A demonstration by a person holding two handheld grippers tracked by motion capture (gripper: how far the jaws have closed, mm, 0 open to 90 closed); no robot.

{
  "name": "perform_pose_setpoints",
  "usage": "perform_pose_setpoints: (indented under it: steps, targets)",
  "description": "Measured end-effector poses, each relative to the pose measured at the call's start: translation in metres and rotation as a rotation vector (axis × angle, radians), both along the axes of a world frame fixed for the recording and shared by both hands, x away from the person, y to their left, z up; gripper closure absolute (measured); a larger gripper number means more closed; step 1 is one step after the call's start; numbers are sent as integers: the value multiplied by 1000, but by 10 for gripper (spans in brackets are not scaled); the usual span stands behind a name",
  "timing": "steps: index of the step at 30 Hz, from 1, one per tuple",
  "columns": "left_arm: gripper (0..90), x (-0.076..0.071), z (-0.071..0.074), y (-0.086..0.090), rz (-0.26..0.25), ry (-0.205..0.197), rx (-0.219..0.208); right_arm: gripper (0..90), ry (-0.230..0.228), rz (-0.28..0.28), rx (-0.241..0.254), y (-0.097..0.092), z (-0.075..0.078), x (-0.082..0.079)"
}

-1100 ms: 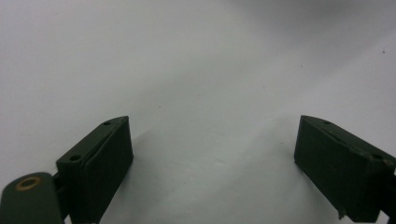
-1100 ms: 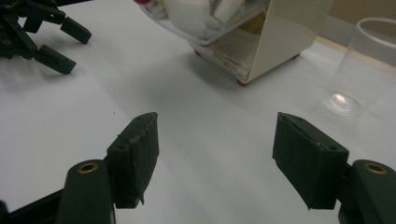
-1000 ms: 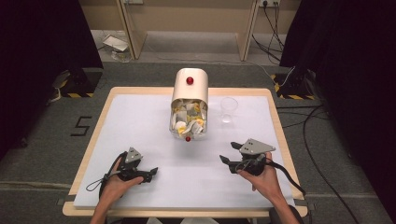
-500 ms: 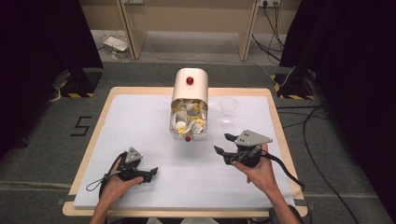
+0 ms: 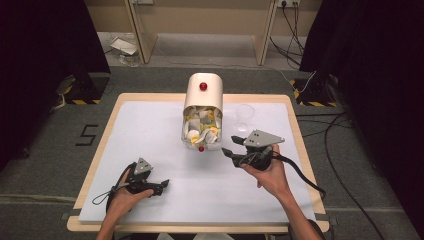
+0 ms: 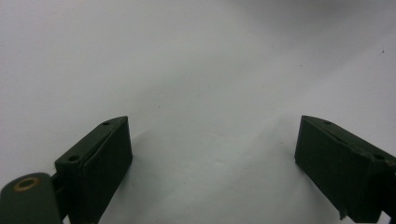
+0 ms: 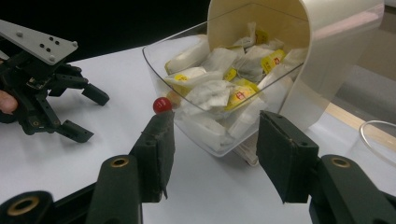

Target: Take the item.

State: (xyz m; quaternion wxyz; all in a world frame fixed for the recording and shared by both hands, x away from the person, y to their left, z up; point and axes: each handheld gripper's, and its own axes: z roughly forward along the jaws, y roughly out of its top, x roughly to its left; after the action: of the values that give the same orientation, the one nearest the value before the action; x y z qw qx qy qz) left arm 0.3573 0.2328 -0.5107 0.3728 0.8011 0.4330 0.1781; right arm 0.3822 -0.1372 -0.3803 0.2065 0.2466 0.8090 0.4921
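On the counter's near-left part the left tool rests in the person's left hand, jaws spread wide, nothing between them; in the left gripper view its two black jaws stand far apart over bare white surface. Mid-counter, toward the far edge, stands a cream dispenser with a red knob on top and a clear drawer tipped open at its front, full of white and yellow tea bags. A small red knob sits on the drawer's front lip. Just right of the drawer the right tool is held off the surface in the right hand, jaws pointing at the drawer, partly parted and empty; they have just been closing. In the right gripper view the drawer lies just beyond the jaw tips, not touched, with the red knob above the left jaw. A clear cup stands to the right of the dispenser, beyond the right tool.
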Motion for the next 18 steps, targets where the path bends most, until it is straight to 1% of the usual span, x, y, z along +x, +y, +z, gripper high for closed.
perform_pose_setpoints:
  steps: [2,4,8,11,16,17,18]
  targets:
    - [101,0,0,0,0,0,0,483,-2,5,-6,3,3,1]
    - [101,0,0,0,0,0,0,490,-2,13,0,6,4,2]
    - [100,0,0,0,1,0,0,499,-6,24,-17,14,7,5]
    - [100,0,0,0,0,0,0,514,-5,32,-16,19,8,8]
    - [100,0,0,0,0,0,0,534,-22,44,-22,28,10,13]
    - [100,0,0,0,0,0,0,542,-20,53,-13,32,12,15]
    - [100,0,0,0,0,0,0,542,-20,53,-13,32,12,15]
